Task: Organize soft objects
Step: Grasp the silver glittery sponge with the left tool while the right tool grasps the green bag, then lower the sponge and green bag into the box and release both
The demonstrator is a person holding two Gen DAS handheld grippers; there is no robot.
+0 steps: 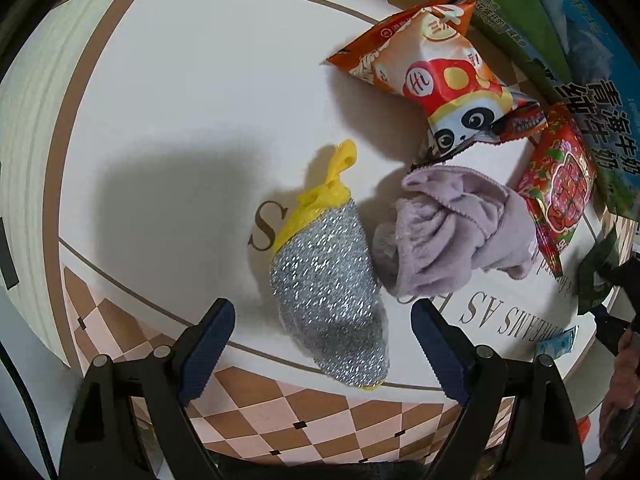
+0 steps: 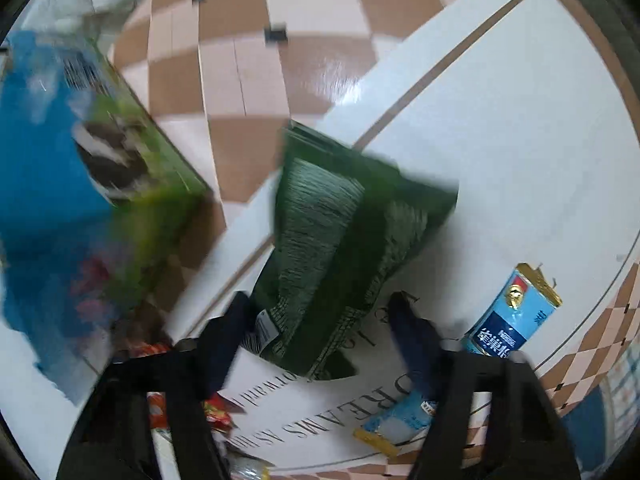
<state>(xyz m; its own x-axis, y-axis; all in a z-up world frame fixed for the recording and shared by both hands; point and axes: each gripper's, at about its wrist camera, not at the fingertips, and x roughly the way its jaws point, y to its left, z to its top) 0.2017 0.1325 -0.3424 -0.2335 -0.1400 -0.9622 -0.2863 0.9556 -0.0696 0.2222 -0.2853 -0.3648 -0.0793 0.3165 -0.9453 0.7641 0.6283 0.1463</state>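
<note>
In the left wrist view a silver glittery scrub pad with a yellow tied end (image 1: 328,276) lies on the white table (image 1: 192,112), between and just beyond the fingers of my open, empty left gripper (image 1: 322,320). A crumpled lilac cloth (image 1: 452,232) lies right beside it. In the right wrist view, which is motion-blurred, my right gripper (image 2: 320,312) stands with its jaws apart around the lower end of a dark green woven cloth (image 2: 336,224). Whether the pads touch it I cannot tell.
Orange panda snack bag (image 1: 436,76) and red snack packet (image 1: 560,188) lie behind the lilac cloth. A blue-green milk carton box (image 1: 580,60) stands at the far right, also in the right wrist view (image 2: 60,184). Blue sachets (image 2: 516,312) lie right of the green cloth. Checkered floor surrounds the table.
</note>
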